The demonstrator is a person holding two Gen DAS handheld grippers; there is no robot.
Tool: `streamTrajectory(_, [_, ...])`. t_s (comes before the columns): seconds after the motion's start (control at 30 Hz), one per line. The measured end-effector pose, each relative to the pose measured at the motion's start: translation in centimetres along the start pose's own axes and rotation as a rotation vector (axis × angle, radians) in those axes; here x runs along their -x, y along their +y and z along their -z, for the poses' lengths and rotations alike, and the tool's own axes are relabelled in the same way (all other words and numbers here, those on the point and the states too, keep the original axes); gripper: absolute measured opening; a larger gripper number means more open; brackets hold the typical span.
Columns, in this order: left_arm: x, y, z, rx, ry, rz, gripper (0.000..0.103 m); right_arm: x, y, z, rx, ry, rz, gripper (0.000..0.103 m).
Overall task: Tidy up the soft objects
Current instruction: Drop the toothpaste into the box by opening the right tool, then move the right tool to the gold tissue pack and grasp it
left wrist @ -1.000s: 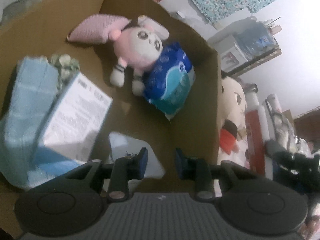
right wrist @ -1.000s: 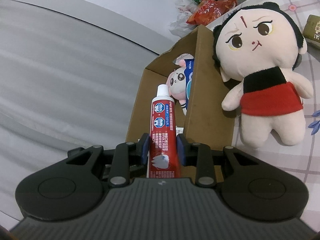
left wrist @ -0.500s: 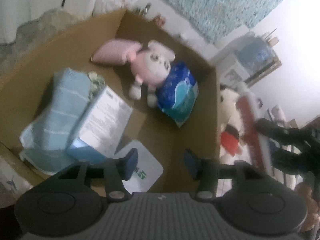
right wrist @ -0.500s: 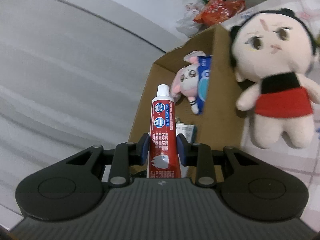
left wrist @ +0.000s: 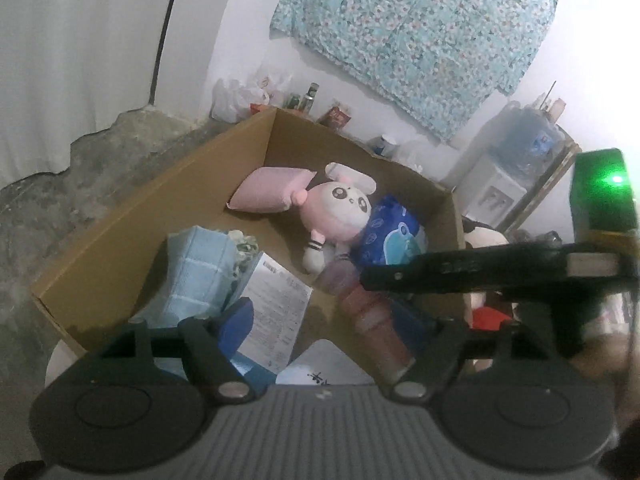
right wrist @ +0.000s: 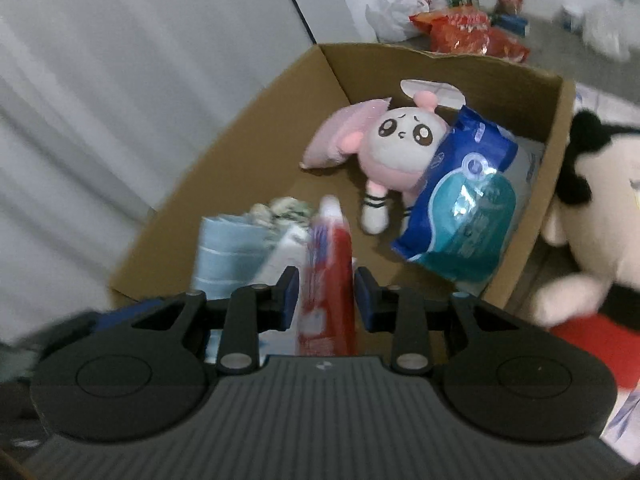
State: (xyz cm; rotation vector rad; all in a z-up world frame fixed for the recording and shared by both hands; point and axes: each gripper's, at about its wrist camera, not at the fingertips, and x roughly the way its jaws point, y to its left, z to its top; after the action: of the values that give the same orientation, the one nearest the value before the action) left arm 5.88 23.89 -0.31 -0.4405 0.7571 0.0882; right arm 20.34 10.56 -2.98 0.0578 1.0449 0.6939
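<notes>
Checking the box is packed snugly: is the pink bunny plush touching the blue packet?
Touching. The right wrist view shows the pink bunny plush lying against the blue packet, no gap.

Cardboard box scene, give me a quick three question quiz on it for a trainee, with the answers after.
1. True or false: the right gripper holds a toothpaste tube in its jaws.
2. Which lies outside the cardboard box? A) pink bunny toy B) blue wipes pack C) doll in the red dress
3. Fill in: the left gripper has its jaws ____.

Key: 1 true. 2 C, it lies beside the box's right wall. 3 open, with nothing held.
</notes>
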Motion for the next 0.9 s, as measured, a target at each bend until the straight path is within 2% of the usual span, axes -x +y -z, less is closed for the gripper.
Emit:
streamTrajectory(0.1, [-0.2, 0.1, 0.1, 0.006, 0.005, 0.006, 0.077, -1.1, 0.4, -0.1, 0.067, 0.002, 0.062, 0.031])
streamTrajectory(0.17, [-0.2, 0.0, 0.4, -0.001, 0.002, 0.003, 0.077, -1.0, 0.4, -0.1, 0.072, -0.005, 0.074, 0.031])
streamTrajectory(0.33, [0.1, -0.6, 1.0, -0.023, -0.009, -0.013, 0.077, 0.9, -0.2, 0.1, 0.051, -0.047, 0.053, 0.031])
streamTrajectory(0.47, [0.8, -1.8, 1.2, -0.054, -0.027, -0.011, 0.078, 4.4, -1.2, 0.7, 0.005, -0.117, 0.013, 0.031])
streamTrajectory(0.53, [1.3, -2.9, 1.3, -0.085, -0.041, -0.004, 0.083, 6.8, -1.9, 1.5, -0.02, -0.155, -0.009, 0.035])
streamTrajectory(0.6, [2.0, -4.4, 1.5, -0.122, -0.061, 0.013, 0.088, 9.4, -3.0, 2.5, -0.05, -0.196, -0.019, 0.045])
streamTrajectory(0.67, [2.6, -5.8, 1.6, -0.16, -0.081, 0.037, 0.092, 12.0, -4.2, 3.7, -0.082, -0.236, -0.017, 0.05])
streamTrajectory(0.9, [4.1, -12.7, 3.1, -0.317, -0.107, 0.129, 0.103, 21.1, -10.2, 9.7, -0.214, -0.371, 0.057, 0.067])
